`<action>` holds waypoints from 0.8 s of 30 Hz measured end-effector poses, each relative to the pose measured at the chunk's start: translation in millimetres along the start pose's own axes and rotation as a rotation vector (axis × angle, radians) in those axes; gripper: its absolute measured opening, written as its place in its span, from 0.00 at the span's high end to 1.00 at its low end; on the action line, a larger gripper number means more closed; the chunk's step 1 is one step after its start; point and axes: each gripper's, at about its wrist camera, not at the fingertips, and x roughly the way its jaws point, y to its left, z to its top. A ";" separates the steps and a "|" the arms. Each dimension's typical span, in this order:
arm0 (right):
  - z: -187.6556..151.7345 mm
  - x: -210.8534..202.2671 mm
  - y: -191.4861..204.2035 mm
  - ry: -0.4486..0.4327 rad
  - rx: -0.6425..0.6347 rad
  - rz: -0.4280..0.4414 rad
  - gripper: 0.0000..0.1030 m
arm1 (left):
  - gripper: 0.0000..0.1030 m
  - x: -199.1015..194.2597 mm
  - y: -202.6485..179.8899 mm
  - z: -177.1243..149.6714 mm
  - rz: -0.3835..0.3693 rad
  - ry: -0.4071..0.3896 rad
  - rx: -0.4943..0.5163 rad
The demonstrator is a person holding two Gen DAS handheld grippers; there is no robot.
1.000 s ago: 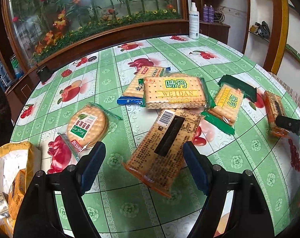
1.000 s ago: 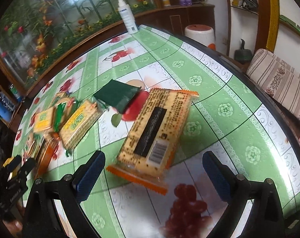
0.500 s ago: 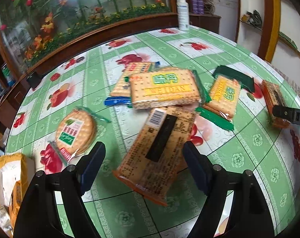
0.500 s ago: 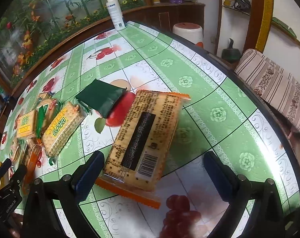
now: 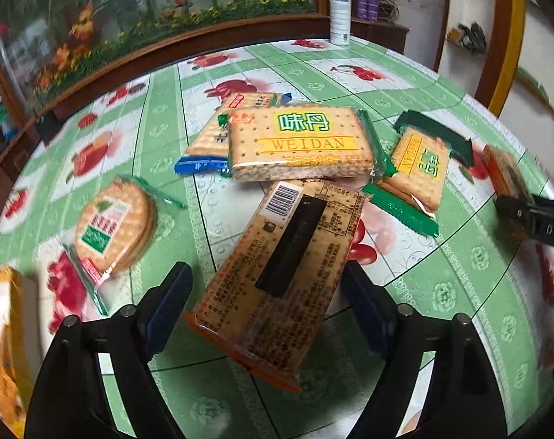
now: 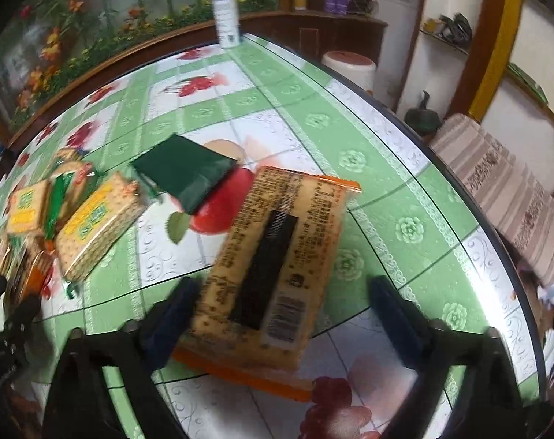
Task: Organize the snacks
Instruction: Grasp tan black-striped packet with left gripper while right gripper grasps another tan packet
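Evidently both jaws stand apart, each lined up on a cracker pack lying face-down on the desk.

Left wrist view: the left gripper point(image 5: 266, 303) is spread wide, and the orange-edged clear pack of square crackers with a black strip point(image 5: 282, 267) lies between its jaws, its near half inside the gap, seemingly so the next closing would pinch its long sides. Ahead of the jaws lie the yellow-and-green "WEIDAN" cracker pack point(image 5: 300, 144), overlapping a blue-ended pack point(image 5: 207, 146); the round biscuit pack point(image 5: 114, 225) sits left of the jaws.

Right wrist view: the right gripper point(image 6: 278, 318) is likewise open around a second orange-edged cracker pack point(image 6: 277, 256), the left pad apparently just touching its edge. A dark green pouch point(image 6: 185, 172) lies ahead and left on the green floral-tiled desk point(image 6: 397, 226).
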 end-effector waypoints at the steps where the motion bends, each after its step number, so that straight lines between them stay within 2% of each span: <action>1: 0.4 -2.0 2.0 -0.003 -0.013 0.009 0.39 | 0.29 -0.3 0.7 -0.6 -0.015 0.001 -0.010; 2: 0.7 -2.8 2.8 0.001 -0.020 0.018 0.43 | 0.31 -1.3 0.2 -1.0 -0.011 0.001 -0.015; 5: -0.9 -4.3 3.0 -0.003 -0.036 0.049 0.44 | 0.36 -4.0 -1.7 -2.3 -0.004 0.001 -0.012; 13: -12.6 -21.5 -10.3 -0.026 -0.005 0.171 0.45 | 0.40 -16.2 4.7 -13.5 -0.043 -0.011 -0.082; 24: -28.8 -60.6 -6.4 -0.069 -0.037 0.264 0.46 | 0.45 -51.8 9.7 -32.1 -0.043 -0.067 -0.161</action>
